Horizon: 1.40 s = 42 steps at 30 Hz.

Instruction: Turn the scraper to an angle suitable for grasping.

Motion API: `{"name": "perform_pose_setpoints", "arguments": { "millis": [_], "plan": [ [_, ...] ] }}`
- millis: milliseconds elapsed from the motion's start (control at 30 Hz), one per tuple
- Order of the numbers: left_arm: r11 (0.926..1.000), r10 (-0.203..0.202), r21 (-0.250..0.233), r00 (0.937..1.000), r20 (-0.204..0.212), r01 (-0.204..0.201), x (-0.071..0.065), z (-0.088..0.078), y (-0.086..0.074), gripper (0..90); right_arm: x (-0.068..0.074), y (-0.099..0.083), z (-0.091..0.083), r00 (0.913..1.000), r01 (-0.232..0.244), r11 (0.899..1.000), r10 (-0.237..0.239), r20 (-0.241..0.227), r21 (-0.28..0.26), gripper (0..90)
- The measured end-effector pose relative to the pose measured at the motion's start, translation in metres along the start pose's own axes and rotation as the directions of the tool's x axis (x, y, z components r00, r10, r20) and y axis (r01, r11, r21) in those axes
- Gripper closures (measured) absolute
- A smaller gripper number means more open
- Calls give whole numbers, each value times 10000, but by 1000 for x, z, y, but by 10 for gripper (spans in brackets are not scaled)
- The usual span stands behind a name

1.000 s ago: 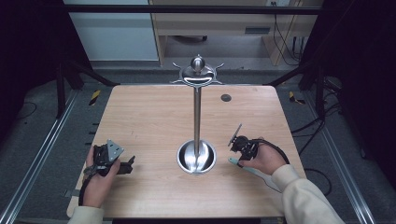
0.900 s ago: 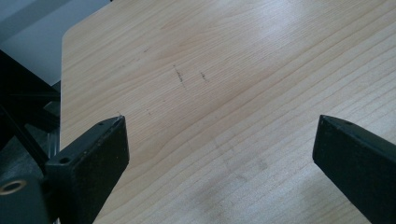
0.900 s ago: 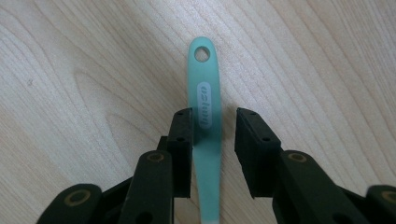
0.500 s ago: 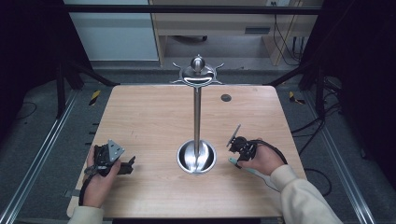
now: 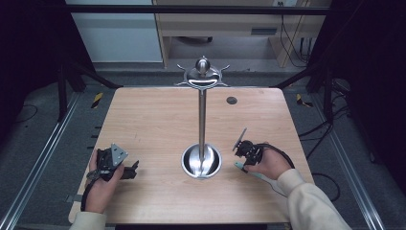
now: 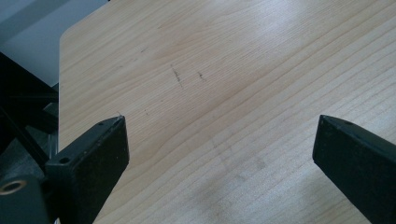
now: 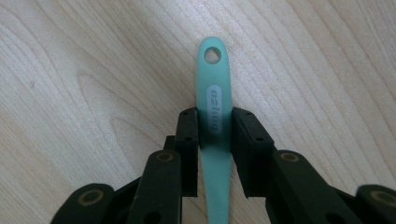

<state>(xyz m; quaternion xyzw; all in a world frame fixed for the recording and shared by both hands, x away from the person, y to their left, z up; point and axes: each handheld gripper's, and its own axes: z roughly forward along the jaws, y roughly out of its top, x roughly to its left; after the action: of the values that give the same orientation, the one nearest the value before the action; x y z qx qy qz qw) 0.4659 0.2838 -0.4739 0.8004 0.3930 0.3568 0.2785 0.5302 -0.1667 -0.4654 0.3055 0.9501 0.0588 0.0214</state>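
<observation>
We see a light wooden table (image 5: pixel 158 120) with a tall steel stand (image 5: pixel 202 120) rising from a round dished base near its middle, topped by a ring of hooks. A small dark round spot (image 5: pixel 231 100) marks the tabletop beyond the stand. To the left of the base, our left gripper (image 5: pixel 130 170) rests on the wood with its jaws spread wide and nothing between them, bare wood under them in the left gripper view. To the right of the base, our right gripper (image 7: pixel 215 128) has just been closing its jaws on a pale green utensil handle (image 7: pixel 214 84), and its pads now clamp both sides. The handle lies flat on the table, its hanging hole past the fingertips.
</observation>
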Motion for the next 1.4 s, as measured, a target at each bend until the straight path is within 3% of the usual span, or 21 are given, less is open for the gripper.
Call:
{"name": "perform_pose_setpoints", "arguments": {
  "millis": [133,500,800,1100,1200,1267,1300,1400],
  "plan": [
    [9999,78,67,10000,36,-78,0,0,0,34,1,1,-1,9999,58,9999,-60,143,127,739],
    [9999,143,89,9999,65,-144,-1,1,0,34,-3,-5,-8,9999,134,9997,-133,33,-197,745],
    [9996,213,156,9997,97,-215,-1,1,0,34,-8,-10,-28,9997,10,9997,-3,262,-244,747],
    [9995,244,194,9996,139,-246,-2,1,0,34,-16,-17,-58,9975,41,9976,8,703,-689,747],
    [9997,190,151,9997,155,-193,-3,2,0,34,-18,-17,-82,9945,20,9927,106,1041,-1210,747],
    [9997,207,159,9997,160,-210,-3,2,0,34,-18,-17,-88,9947,-34,9899,178,1012,-1415,747],
    [9997,204,138,9997,148,-207,-3,2,1,34,-20,-15,-98,9942,-170,9833,359,1015,-1813,747],
    [9995,258,193,9996,125,-260,-2,1,0,34,-22,-12,-110,9935,-224,9730,474,1035,-2296,747]
  ]
}}
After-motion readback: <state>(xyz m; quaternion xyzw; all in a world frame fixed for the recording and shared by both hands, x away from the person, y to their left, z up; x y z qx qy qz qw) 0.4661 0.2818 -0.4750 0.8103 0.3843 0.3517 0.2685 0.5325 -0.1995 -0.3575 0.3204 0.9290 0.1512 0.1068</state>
